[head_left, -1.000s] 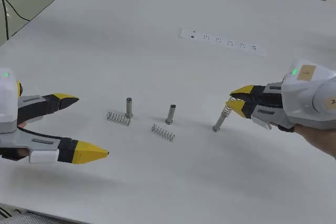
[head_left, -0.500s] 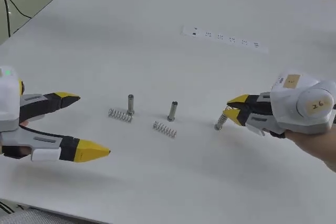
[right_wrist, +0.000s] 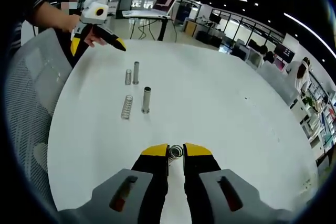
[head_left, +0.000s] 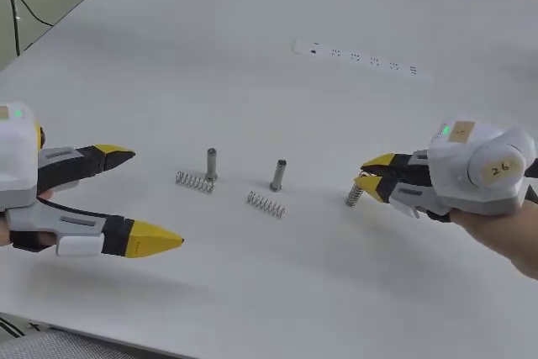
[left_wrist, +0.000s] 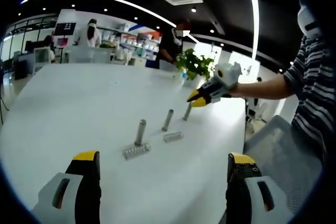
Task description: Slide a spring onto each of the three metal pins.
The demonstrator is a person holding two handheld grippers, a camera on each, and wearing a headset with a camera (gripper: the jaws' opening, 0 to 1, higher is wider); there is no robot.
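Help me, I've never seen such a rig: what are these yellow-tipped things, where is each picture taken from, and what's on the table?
No robot: a person holds a two-fingered tool in each hand. The wide picture comes from a headset camera; each round one from a camera riding on a tool. The left gripper is open and empty. The right gripper is shut on a spring at the right pin. On the white table the left pin stands bare beside a loose spring, the middle pin beside a second loose spring.
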